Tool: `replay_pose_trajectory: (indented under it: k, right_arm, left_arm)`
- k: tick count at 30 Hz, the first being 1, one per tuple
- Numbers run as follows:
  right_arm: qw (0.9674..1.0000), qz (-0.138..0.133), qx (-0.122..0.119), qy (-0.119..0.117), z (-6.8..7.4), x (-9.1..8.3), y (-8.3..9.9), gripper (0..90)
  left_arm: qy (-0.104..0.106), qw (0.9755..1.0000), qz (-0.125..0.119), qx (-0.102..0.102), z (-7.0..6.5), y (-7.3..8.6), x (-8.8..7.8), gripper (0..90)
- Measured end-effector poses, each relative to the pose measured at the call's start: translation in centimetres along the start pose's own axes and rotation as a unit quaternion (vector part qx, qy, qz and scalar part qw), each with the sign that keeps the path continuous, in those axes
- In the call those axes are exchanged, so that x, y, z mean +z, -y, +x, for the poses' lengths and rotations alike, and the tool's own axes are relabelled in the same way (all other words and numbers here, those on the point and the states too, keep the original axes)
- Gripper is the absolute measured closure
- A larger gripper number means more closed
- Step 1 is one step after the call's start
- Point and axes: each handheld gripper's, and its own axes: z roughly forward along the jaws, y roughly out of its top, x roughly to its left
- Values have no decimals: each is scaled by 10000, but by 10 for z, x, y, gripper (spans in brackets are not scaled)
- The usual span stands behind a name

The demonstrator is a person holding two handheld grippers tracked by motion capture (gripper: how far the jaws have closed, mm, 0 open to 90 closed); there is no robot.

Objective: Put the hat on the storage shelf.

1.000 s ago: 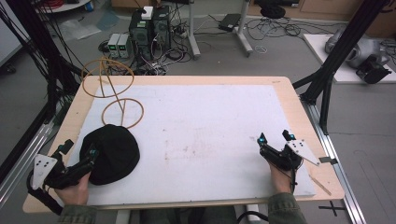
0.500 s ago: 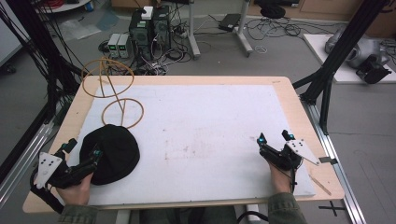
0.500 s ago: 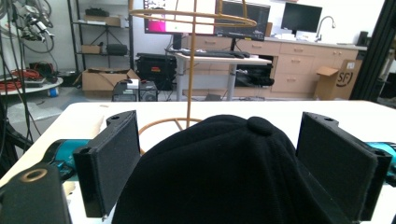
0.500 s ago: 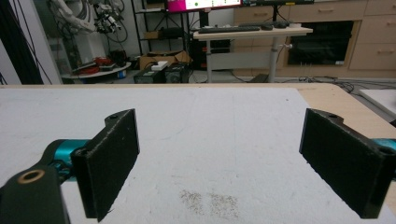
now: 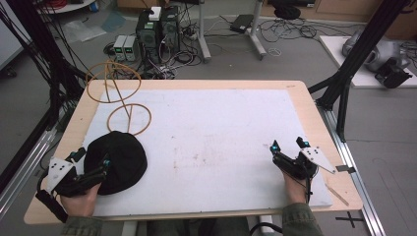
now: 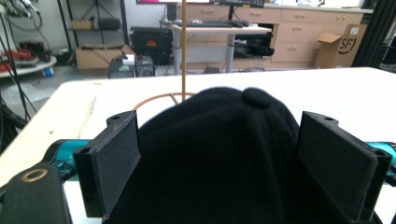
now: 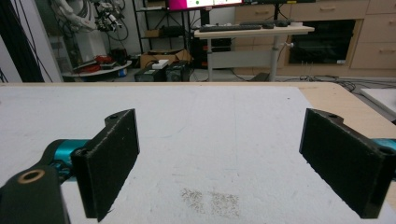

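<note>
From the high view, the black cap [image 5: 118, 162] lies near the front left corner of the white tabletop [image 5: 221, 132], just in front of the wire stand [image 5: 123, 103] with its two tan rings. The left gripper [image 5: 91, 167] sits at the cap's near-left edge, jaws spread to either side of the fabric. The right gripper [image 5: 287, 152] rests well apart, near the front right edge, on bare surface.

In the left gripper view, the cap [image 6: 219, 154] bulges up between the two black jaws, which stand wide and are not yet pinching it. The button on the crown [image 6: 254, 97] shows on top, and the stand's upright rod [image 6: 183, 46] rises right behind. My worry here: if the jaws close this high on the dome, they may gather only a loose fold and the soft cloth could slip out on lifting. A push forward could also shove the cap into the stand's base ring and tip that light wire frame.

In the right gripper view, its jaws stand open over empty white tabletop [image 7: 210, 140], holding nothing, too far off to steady anything.
</note>
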Motion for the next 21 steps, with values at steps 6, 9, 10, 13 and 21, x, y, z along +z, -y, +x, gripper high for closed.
replay_pose_trajectory:
  k: [6, 9, 10, 13, 21]
  right_arm:
    - [10000, 18, -25, 5, -1, 0, 0, 111]
    - [10000, 0, -51, -2, 0, 1, 0, 111]
    - [10000, 9, -36, -3, 0, 1, 0, 111]
    - [10000, 12, -35, -1, 0, 1, 0, 112]
    - [10000, 22, -50, -4, 0, 1, 1, 112]
  left_arm:
    - [-46, 9998, 206, -57, 1, 1, -3, 146]
    - [-47, 9996, 294, -28, 1, 0, -4, 163]
    - [-66, 9995, 310, 12, 0, -1, -4, 169]
    - [-112, 9991, 405, 110, -3, -2, -4, 175]
    - [-98, 9984, 524, 200, -5, -3, -2, 219]
